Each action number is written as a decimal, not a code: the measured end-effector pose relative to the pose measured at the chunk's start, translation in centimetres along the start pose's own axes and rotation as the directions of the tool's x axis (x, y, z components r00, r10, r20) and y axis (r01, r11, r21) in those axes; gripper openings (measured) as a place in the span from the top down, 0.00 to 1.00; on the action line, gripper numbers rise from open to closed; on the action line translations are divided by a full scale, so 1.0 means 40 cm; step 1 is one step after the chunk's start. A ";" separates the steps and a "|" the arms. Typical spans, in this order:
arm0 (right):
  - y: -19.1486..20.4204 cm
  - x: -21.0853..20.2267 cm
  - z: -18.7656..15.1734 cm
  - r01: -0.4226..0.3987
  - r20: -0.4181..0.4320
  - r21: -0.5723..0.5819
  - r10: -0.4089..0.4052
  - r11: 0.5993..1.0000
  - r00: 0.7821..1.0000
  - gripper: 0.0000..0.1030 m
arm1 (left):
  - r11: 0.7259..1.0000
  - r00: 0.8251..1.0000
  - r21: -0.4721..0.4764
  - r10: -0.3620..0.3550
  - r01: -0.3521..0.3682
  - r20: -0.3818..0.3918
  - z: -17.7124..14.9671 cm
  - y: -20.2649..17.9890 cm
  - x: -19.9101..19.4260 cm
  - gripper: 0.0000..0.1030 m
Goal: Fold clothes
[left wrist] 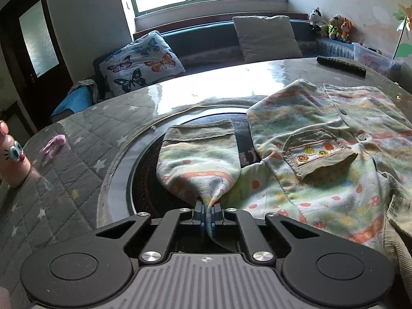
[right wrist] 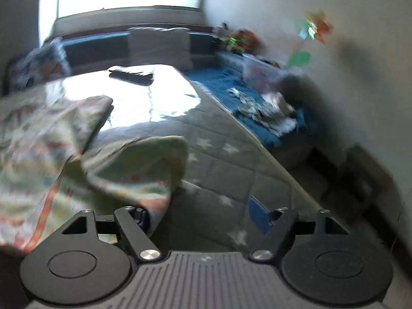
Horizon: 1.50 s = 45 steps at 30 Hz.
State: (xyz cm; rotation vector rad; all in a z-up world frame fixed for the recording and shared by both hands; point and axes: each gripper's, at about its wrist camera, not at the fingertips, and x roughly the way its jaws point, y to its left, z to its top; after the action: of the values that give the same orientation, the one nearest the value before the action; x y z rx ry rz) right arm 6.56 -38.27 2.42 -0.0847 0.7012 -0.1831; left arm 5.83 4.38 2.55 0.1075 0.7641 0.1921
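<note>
A child's patterned shirt (left wrist: 322, 154) with a corduroy pocket (left wrist: 319, 152) lies on the round table. My left gripper (left wrist: 208, 209) is shut on the shirt's left sleeve (left wrist: 200, 159), whose cuff points away over the dark round centre of the table. In the blurred right wrist view the shirt (right wrist: 38, 141) lies at the left, with its other sleeve (right wrist: 144, 164) lying by the left finger. My right gripper (right wrist: 203, 219) is wide open and holds nothing.
The table wears a grey quilted star cover (left wrist: 64, 154) under glass. A black remote (left wrist: 341, 65) lies at the far edge. A pink toy (left wrist: 13, 154) stands at the left. A bench with cushions (left wrist: 141, 61) and soft toys (left wrist: 332, 25) lies beyond.
</note>
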 end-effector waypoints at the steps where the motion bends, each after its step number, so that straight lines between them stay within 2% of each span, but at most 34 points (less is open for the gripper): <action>1: -0.010 -0.006 -0.006 -0.003 0.001 0.020 0.003 1.000 1.000 0.24 | 1.000 1.000 -0.003 0.000 0.000 0.004 -0.006 0.003 -0.010 0.95; 3: -0.026 -0.020 -0.017 -0.010 0.005 0.050 0.009 0.999 1.000 0.24 | 1.000 1.000 -0.010 0.007 -0.007 0.010 -0.021 0.010 -0.031 0.95; 5: 0.021 -0.038 -0.027 -0.005 0.044 -0.064 0.008 0.998 0.999 0.18 | 1.000 1.000 -0.022 0.013 -0.013 0.012 -0.037 0.019 -0.051 0.95; 9: 0.128 -0.045 -0.036 0.007 0.097 -0.257 0.019 0.966 0.995 0.16 | 0.998 1.000 -0.055 0.021 -0.021 0.004 -0.071 0.044 -0.085 0.95; 11: 0.174 -0.039 -0.035 -0.006 0.102 -0.310 0.040 0.951 0.994 0.14 | 0.997 1.000 -0.070 0.029 -0.029 -0.001 -0.088 0.061 -0.102 0.95; 15: 0.225 -0.032 -0.019 -0.029 0.114 -0.344 0.073 0.938 0.991 0.14 | 0.994 0.998 -0.097 0.057 -0.058 -0.009 -0.125 0.098 -0.132 0.95; 18: 0.217 -0.041 0.011 -0.042 0.141 -0.293 0.086 0.955 0.986 0.14 | 0.991 0.997 -0.111 0.073 -0.075 -0.020 -0.146 0.116 -0.150 0.95; 20: 0.181 -0.046 0.043 -0.057 0.164 -0.213 0.094 0.975 0.982 0.11 | 0.990 0.997 -0.117 0.078 -0.080 -0.025 -0.160 0.125 -0.159 0.95; 22: 0.124 -0.042 0.058 -0.074 0.145 -0.105 0.089 0.992 0.985 0.11 | 0.990 0.996 -0.119 0.078 -0.081 -0.031 -0.173 0.129 -0.164 0.95; 25: 0.039 -0.035 0.080 -0.090 0.116 0.054 0.084 0.994 0.990 0.11 | 0.990 0.997 -0.119 0.074 -0.078 -0.035 -0.185 0.128 -0.168 0.91; 26: 0.028 -0.033 0.076 -0.069 0.109 0.067 0.062 0.995 0.992 0.11 | 0.990 0.997 -0.120 0.074 -0.077 -0.036 -0.187 0.129 -0.169 0.91; 28: -0.001 -0.029 0.059 -0.023 0.092 0.074 0.016 0.997 0.996 0.11 | 0.990 0.997 -0.121 0.071 -0.074 -0.033 -0.188 0.132 -0.173 0.90; 33: -0.012 -0.058 0.041 -0.005 0.114 0.049 -0.001 0.999 0.993 0.10 | 0.991 0.997 -0.101 0.083 -0.082 0.003 -0.176 0.129 -0.200 0.71; 39: 0.009 -0.075 0.051 0.009 0.148 -0.005 -0.008 1.000 0.989 0.10 | 0.992 0.994 -0.088 0.095 -0.090 0.057 -0.130 0.135 -0.211 0.71; 45: 0.039 -0.047 0.038 -0.097 0.085 -0.002 0.097 0.995 0.992 0.08 | 0.998 0.995 -0.007 0.068 -0.068 0.071 -0.097 0.112 -0.178 0.61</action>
State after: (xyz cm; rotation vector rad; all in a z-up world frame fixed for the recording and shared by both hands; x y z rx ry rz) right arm 6.34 -36.36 4.54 -0.0564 0.6185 -0.0865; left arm -2.48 7.34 5.32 0.1357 0.6890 0.2533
